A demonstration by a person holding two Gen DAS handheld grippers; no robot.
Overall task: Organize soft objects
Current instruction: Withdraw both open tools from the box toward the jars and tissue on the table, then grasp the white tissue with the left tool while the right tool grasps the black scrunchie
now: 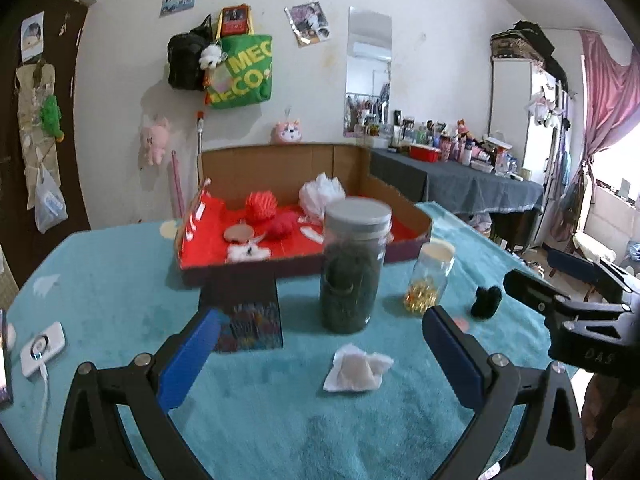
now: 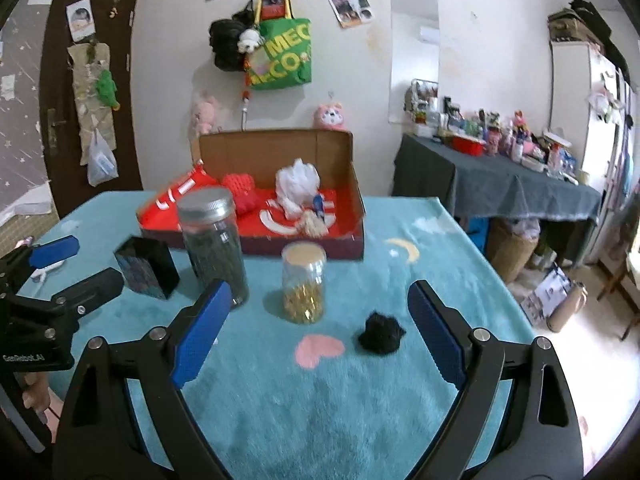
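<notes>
A crumpled white cloth [image 1: 357, 368] lies on the teal blanket, just ahead of my left gripper [image 1: 320, 350], which is open and empty. A small black fuzzy ball [image 2: 381, 334] rests near a pink heart print, just ahead of my right gripper [image 2: 318, 322], open with nothing between its blue pads. The same ball [image 1: 486, 301] shows at the right of the left wrist view. A cardboard box [image 2: 356, 200] with red lining holds red knitted pieces [image 2: 242, 192], a white puffy item [image 2: 298, 184] and a small beige tassel [image 2: 316, 222].
A tall jar of dark contents [image 1: 354, 264] and a small jar with golden bits [image 2: 303, 286] stand in front of the box. A dark patterned box [image 2: 146, 268] stands to the left. A white charger [image 1: 42, 348] lies at the table's left edge.
</notes>
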